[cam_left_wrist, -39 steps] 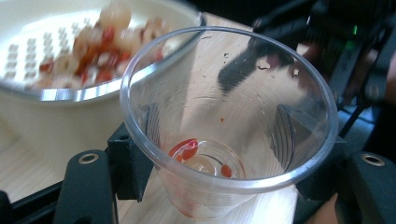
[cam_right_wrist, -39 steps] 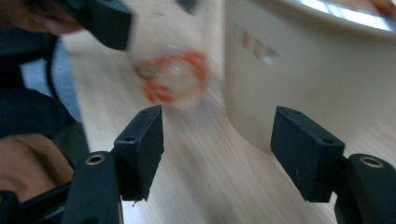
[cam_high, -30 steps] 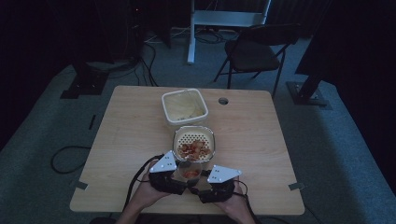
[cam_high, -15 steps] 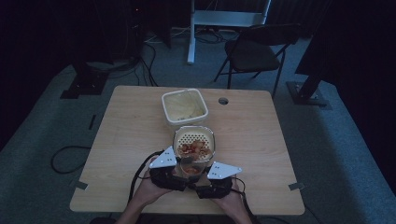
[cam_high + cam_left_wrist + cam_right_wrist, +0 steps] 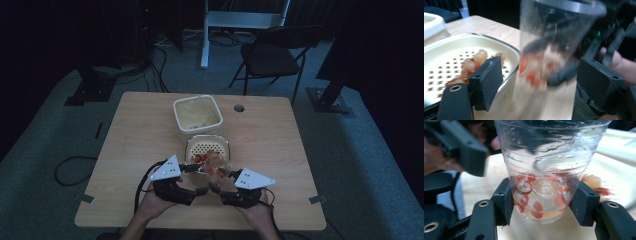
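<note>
A thin clear plastic cup is being pinched low by the right gripper at the strainer's 6 o'clock rim. Being light, crushable and wet inside, it is best gripped gently near its stiffer base. The left gripper is being held spread, empty.

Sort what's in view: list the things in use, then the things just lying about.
In use: clear cup with red pieces, clamped in the right gripper; perforated tray beside it; left gripper.
Lying about: cream tub; folding chair.

The right claw has seemingly drawn the cup back from the strainer.
</note>
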